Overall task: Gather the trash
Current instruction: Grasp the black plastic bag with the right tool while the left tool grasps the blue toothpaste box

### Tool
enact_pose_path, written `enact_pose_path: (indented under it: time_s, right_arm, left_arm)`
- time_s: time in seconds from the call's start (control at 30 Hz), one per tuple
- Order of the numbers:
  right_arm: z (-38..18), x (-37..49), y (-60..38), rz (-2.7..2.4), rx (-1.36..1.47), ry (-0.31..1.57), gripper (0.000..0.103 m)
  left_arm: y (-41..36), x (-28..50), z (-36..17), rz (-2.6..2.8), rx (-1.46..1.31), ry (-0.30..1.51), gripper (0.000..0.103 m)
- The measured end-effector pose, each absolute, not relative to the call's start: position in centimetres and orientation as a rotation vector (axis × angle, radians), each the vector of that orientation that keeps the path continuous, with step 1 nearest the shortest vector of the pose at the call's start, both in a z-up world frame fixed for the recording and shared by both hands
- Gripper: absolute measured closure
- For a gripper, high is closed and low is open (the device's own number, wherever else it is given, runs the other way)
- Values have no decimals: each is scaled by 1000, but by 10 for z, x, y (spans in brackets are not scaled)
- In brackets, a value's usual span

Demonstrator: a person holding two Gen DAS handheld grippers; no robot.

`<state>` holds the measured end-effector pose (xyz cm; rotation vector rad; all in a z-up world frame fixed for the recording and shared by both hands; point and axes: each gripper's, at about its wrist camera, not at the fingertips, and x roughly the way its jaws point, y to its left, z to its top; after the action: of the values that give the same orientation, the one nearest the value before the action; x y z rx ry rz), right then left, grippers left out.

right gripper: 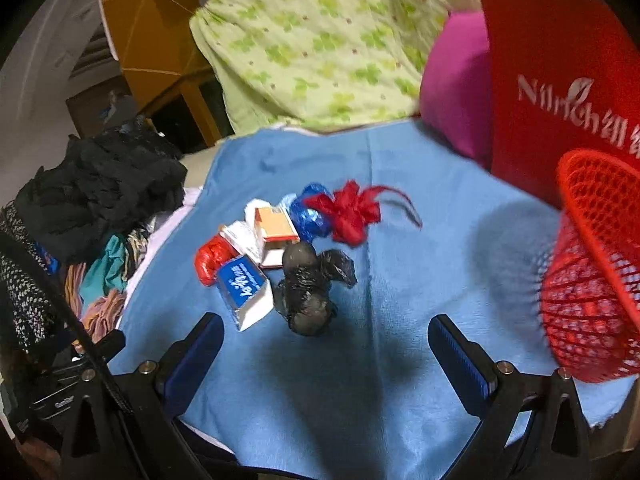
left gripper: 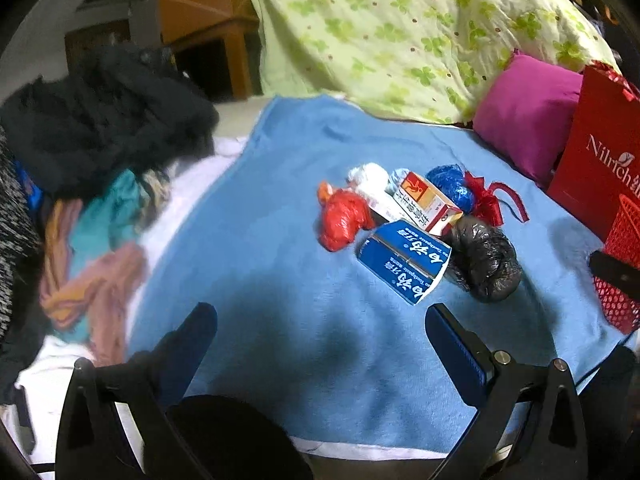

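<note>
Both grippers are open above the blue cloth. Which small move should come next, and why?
Probably lower the right gripper onto the black crumpled bag. It is the trash piece nearest its open fingers, lies free at the pile's edge, and the red mesh basket stands on the same side. The left gripper is open and holds nothing.

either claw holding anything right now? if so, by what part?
Nothing held. Left claw and right claw are both open over the blue towel, short of the trash pile.

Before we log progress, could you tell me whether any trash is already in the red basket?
No: the red mesh basket looks empty, and the trash pile lies on the blue cloth.
</note>
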<state>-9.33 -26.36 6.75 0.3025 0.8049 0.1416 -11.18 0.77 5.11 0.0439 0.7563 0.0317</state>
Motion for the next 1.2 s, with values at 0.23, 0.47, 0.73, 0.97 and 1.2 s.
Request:
enact_pose_path:
  time_s: [0.23,0.47,0.73,0.97,1.2]
  right_arm:
    - [30,-44,-255,219,308,883,15]
    - [4,-5,-238,293,311,944,33]
    - [-24,19,-231,337,349,1039,60]
    - [-15,10,-247,324,374,997,69]
    - [-9,3,-266,279,396,981,69]
  left_arm:
    - [14,-83,33,47,4,813,0]
    - [7,-63,27,49,34,838,0]
    - [-16,-33,21,28,74,859,0]
    - [-34,-10,16,3,60,900,0]
    - [-65,18,3,-7,56,941,0]
